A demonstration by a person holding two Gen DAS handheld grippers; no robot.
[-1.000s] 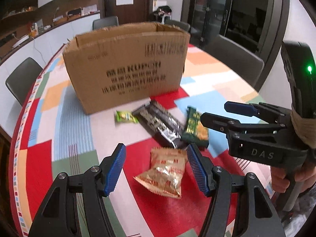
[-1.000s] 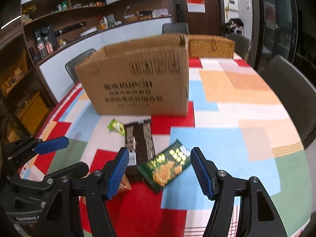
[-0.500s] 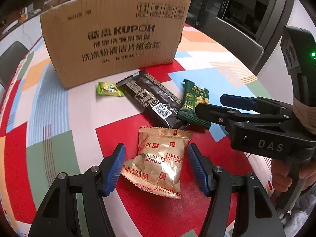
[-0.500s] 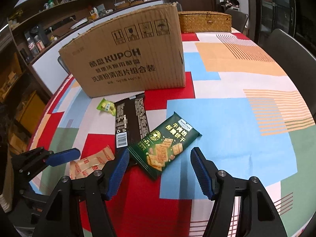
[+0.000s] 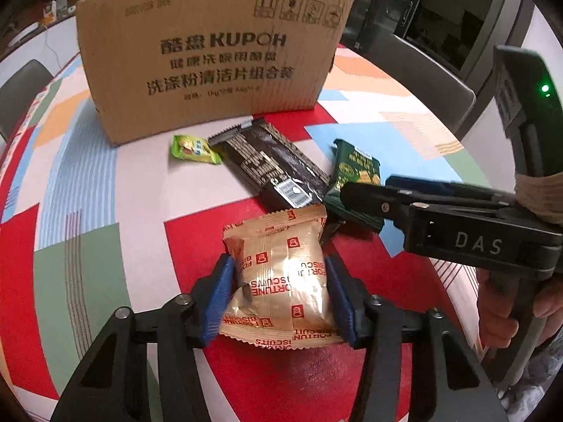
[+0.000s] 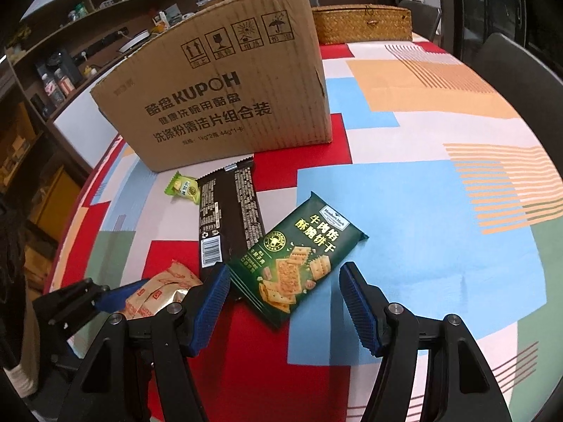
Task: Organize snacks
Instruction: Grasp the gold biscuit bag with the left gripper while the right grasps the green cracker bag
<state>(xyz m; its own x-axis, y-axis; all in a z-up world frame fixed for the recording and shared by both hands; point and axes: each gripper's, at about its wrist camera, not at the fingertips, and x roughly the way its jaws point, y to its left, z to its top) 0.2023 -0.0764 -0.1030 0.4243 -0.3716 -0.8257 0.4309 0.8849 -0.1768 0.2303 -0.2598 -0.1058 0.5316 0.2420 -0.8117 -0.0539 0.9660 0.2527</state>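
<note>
The gold biscuit pack (image 5: 281, 274) lies flat on the table (image 5: 105, 190) right between the left gripper (image 5: 279, 297) pads, long axis running away from it; its jaws are closing, pads at both side edges. The right gripper (image 6: 285, 299) stands half open, astride the near corner of the green cracker pack (image 6: 299, 256). Since a second ago both grippers have dropped closer to the packs, and the cardboard box (image 5: 211, 59) beyond looms larger

I am angling both grippers steeply downward. My left gripper (image 5: 279, 292) is closing its jaws, blue pads at both sides of a packet. My right gripper (image 6: 285, 302) is holding its jaws wide apart, pads touching nothing.
</note>
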